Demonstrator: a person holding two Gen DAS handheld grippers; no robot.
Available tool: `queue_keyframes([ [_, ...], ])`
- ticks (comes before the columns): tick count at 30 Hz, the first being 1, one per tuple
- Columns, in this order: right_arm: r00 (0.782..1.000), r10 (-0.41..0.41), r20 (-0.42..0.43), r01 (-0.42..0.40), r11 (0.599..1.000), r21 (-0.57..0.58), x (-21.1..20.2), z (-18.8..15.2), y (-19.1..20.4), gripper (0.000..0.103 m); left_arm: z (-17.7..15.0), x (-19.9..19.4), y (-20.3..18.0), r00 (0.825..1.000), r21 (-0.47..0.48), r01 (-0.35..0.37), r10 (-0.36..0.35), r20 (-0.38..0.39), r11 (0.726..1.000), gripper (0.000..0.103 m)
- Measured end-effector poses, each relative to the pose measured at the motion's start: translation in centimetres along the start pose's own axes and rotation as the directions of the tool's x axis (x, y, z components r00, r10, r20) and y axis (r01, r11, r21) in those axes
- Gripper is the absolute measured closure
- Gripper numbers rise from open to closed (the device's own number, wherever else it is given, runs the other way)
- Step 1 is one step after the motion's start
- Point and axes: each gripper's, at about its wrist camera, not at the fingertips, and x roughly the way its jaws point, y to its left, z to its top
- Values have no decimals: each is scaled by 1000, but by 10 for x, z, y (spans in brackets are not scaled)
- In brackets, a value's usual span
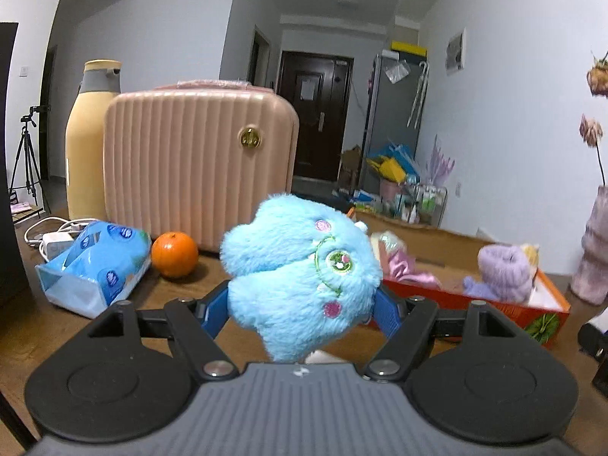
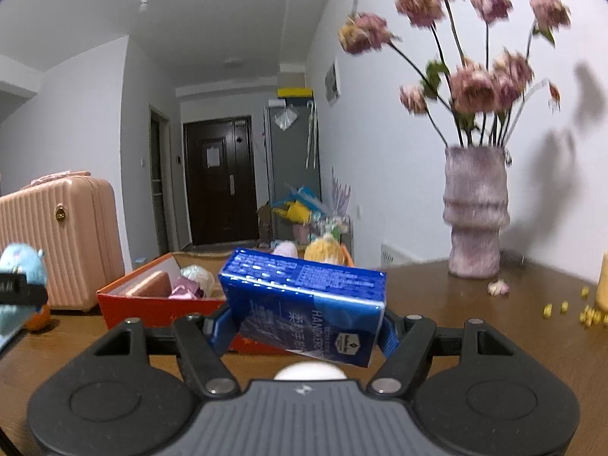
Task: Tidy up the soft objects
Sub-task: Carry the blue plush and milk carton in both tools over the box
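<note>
My left gripper (image 1: 300, 309) is shut on a fluffy light-blue plush toy (image 1: 300, 269) and holds it above the wooden table, left of the orange box (image 1: 494, 306). The box holds a purple plush (image 1: 503, 271) and a pink soft item (image 1: 402, 266). My right gripper (image 2: 304, 326) is shut on a dark-blue handkerchief pack (image 2: 307, 304), held tilted in front of the same orange box (image 2: 152, 307). The blue plush and left gripper also show at the left edge of the right wrist view (image 2: 21, 266).
A pink ribbed case (image 1: 197, 167) and a tall cream bottle (image 1: 89, 136) stand behind. An orange (image 1: 174, 254), a light-blue tissue pack (image 1: 95, 266) and a white charger (image 1: 57, 243) lie left. A vase with flowers (image 2: 475, 212) stands right, with petals and yellow bits (image 2: 570, 311) scattered nearby.
</note>
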Motion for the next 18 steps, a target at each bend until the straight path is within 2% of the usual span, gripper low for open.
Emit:
queue_keyframes([
  [7, 1000, -2, 31, 2, 1000, -10, 3, 4, 8, 33, 9, 14, -17, 1000, -45, 17, -16, 4, 999, 27],
  [18, 999, 24, 36, -24, 1000, -11, 24, 9, 16, 33, 15, 36, -31, 999, -55, 36, -36, 10, 998, 27],
])
